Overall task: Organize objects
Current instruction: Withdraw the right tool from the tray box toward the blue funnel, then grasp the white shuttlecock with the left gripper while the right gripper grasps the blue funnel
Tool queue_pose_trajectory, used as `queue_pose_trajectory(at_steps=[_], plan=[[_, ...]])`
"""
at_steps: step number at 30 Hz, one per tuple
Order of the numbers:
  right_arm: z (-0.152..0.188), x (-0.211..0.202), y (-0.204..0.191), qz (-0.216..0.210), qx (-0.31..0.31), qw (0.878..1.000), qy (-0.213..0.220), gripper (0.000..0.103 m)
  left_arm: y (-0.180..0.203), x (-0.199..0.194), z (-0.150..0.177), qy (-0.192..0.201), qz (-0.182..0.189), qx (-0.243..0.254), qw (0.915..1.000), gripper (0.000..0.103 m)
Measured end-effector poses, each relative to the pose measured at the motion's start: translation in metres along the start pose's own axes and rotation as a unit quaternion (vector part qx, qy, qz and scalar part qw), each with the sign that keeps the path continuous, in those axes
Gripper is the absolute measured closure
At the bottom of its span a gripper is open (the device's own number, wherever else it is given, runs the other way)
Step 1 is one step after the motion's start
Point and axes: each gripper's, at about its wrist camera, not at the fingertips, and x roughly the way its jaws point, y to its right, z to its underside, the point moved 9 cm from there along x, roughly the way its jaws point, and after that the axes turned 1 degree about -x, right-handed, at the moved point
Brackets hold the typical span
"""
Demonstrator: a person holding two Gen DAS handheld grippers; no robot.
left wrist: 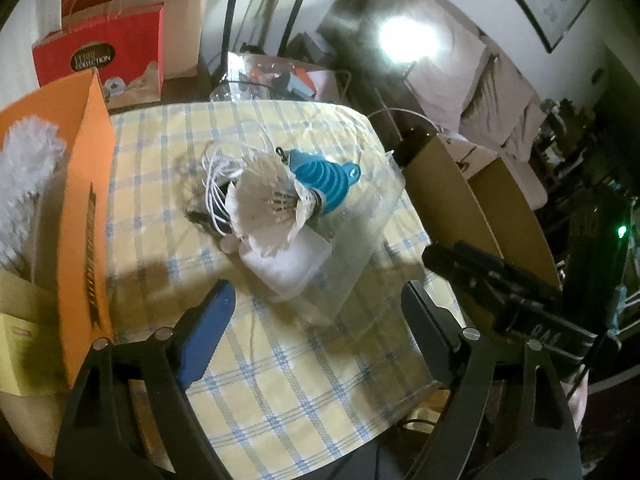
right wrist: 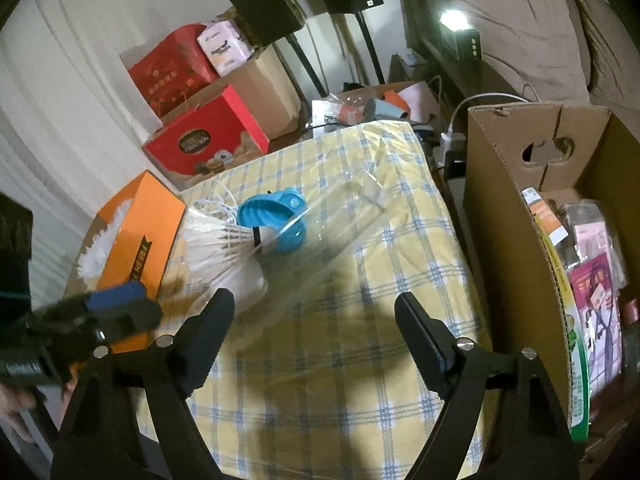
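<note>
I use the clear plastic bag [left wrist: 356,240] as landmark; it lies on the desk [left wrist: 288,380] under a checked cloth.

**State.** The pile to be organized sits on and against the bag: a white shuttlecock [left wrist: 268,204], a blue collapsible funnel [left wrist: 324,176] touching it on the far side, coiled white cord [left wrist: 218,184] to its left, and a white pad [left wrist: 292,264] at the bag's near edge. An orange box [left wrist: 86,216] stands left of the bag, a cardboard carton [right wrist: 532,216] right of it.

**Fingers.** The left gripper [left wrist: 316,332] is released, nothing between its fingers, poised just short of the bag's near edge. The right gripper [right wrist: 316,332] is likewise released and empty, near the bag's near right corner.

**Hazards, as I judge them.**
1. The bag is slack and glossy. Closing on film alone would likely drag the whole pile, rolling the funnel and shuttlecock off.
2. The shuttlecock's feathers are fragile; clenching across the skirt could crush them.
3. The cord is tangled under the shuttlecock; lifting one may snag the other.
4. Both grippers converge on one spot; a collision is possible.
5. Fingers pressing down may bunch the cloth.
</note>
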Motion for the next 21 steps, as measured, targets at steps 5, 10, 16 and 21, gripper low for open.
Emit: queue_pose_trajectory(at_steps=[5,10,16,21], plan=[[-0.007,0.001,-0.002,0.000,0.002,1.000,0.006,0.018,-0.004,0.004,0.001,0.002,0.000,-0.013,0.9999,0.021],[-0.023,0.001,-0.007,0.003,-0.014,1.000,0.013,0.018,-0.016,-0.003,-0.017,0.020,-0.011,-0.036,0.9991,0.021],[-0.050,0.013,-0.019,0.002,-0.041,0.999,0.014,0.020,-0.020,0.011,-0.033,0.016,-0.043,-0.022,0.9987,0.027],[-0.061,0.030,-0.025,0.018,-0.073,0.997,-0.002,0.026,-0.019,0.034,-0.036,-0.005,-0.057,-0.011,0.9983,0.049]])
